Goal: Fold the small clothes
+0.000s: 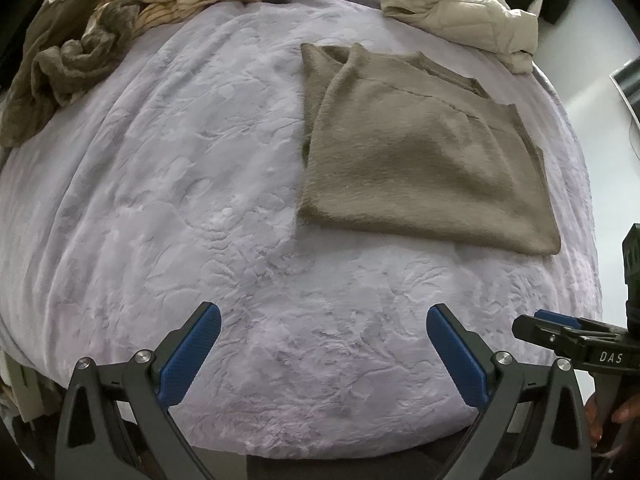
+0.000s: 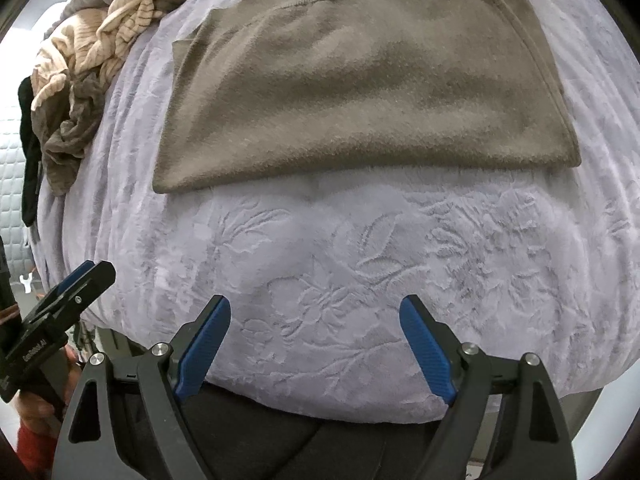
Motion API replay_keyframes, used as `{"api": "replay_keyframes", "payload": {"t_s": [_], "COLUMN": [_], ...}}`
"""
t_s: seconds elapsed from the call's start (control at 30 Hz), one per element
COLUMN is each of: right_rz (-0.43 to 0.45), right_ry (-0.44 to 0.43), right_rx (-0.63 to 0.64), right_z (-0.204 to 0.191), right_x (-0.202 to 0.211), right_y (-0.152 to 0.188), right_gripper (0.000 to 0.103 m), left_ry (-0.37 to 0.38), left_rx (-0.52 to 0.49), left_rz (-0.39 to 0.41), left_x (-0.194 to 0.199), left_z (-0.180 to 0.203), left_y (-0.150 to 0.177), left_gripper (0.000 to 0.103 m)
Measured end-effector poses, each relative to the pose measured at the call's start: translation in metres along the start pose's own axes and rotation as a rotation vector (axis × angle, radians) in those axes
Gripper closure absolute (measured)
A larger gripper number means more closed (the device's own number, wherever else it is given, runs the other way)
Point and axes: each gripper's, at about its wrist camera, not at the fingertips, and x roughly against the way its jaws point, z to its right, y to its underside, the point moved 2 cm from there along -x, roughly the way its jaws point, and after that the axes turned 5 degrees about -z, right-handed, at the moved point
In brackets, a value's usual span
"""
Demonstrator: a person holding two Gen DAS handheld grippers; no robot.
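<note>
**Claws idle over a folded sweater**

Your left claw (image 1: 323,354) and right claw (image 2: 316,346) hang spread and empty above the lavender bedspread (image 1: 160,184). The taupe sweater (image 2: 352,80) lies folded ahead. This fold looks finished; next, reach for the rumpled clothes pile (image 1: 92,28).

Both views are fisheye cameras riding on the tools, each looking forward between its own two blue-padded fingers and down over the lavender blanket (image 1: 168,184) on the bed. The left wrist view sits farther back and to the left, so the folded taupe sweater (image 1: 420,152) lies up and right of centre. The right wrist view is nearer, with the sweater filling its upper half. Both share the sweater, the blanket and the crumpled striped clothes (image 2: 112,28) at far left. Each view catches the other hand-held gripper at its edge.
</note>
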Motion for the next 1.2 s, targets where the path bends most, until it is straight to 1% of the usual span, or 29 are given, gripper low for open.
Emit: {"api": "replay_keyframes", "payload": {"t_s": [0.23, 0.5, 0.63, 0.97, 1.2], "right_rz": [-0.017, -0.012, -0.004, -0.014, -0.035], "right_ry": [0.000, -0.004, -0.009, -0.017, -0.060], "right_rx": [-0.027, -0.062, -0.074, -0.054, -0.059], "right_z": [0.006, 0.018, 0.025, 0.034, 0.034], "right_x": [-0.002, -0.002, -0.002, -0.008, -0.021], "right_y": [0.001, -0.002, -0.007, -0.028, -0.039], "right_gripper": [0.014, 0.014, 0.014, 0.014, 0.014], "left_ry": [-0.011, -0.014, -0.034, -0.037, -0.035], "left_rx": [0.007, 0.015, 0.029, 0.087, 0.114], "left_rz": [-0.020, -0.058, -0.078, -0.115, -0.125], "left_x": [-0.005, -0.017, -0.024, -0.048, -0.061], "left_z": [-0.001, 0.005, 0.007, 0.014, 0.019], "left_y": [0.002, 0.003, -0.002, -0.013, -0.019], "left_gripper": [0.000, 0.000, 0.000, 0.000, 0.000]}}
